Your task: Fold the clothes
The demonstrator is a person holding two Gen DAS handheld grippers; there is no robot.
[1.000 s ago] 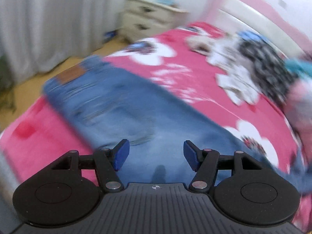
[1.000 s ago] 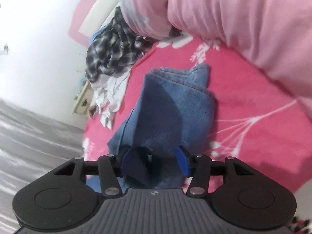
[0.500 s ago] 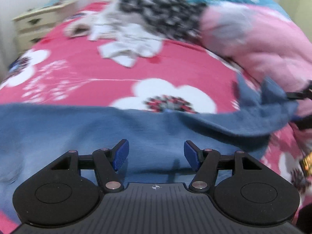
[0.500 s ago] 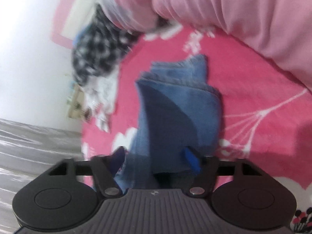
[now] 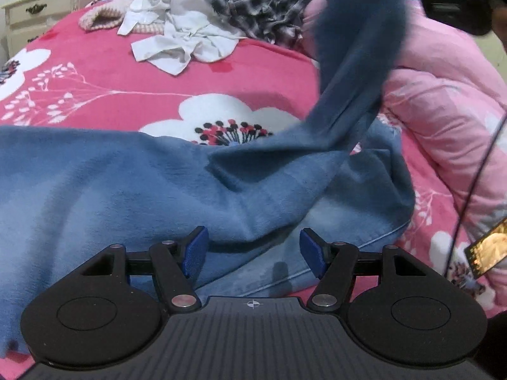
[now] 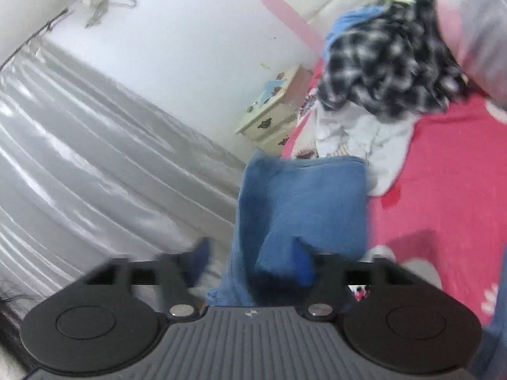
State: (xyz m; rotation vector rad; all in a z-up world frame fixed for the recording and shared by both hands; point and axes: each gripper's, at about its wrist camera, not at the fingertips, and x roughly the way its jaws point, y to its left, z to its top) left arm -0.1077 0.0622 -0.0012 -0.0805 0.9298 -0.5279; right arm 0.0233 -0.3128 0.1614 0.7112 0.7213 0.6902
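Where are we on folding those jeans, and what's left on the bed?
Done: nothing looks folded yet. In hand: the right gripper has the jeans leg end raised, and it arcs over the part lying flat; the left gripper is open above the denim. Left: the white shirt and plaid garment, still heaped.

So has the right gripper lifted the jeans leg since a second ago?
Yes. The right gripper has raised the jeans leg off the pink bedspread; it now hangs before the curtain.

Blue denim jeans (image 5: 133, 190), soft matt cloth; fuzzy pink floral bedspread (image 5: 126, 76); matt black ribbed plastic gripper body, blue textured fingers (image 5: 195, 251); shiny metal rivets; glossy grey curtain (image 6: 95, 158)
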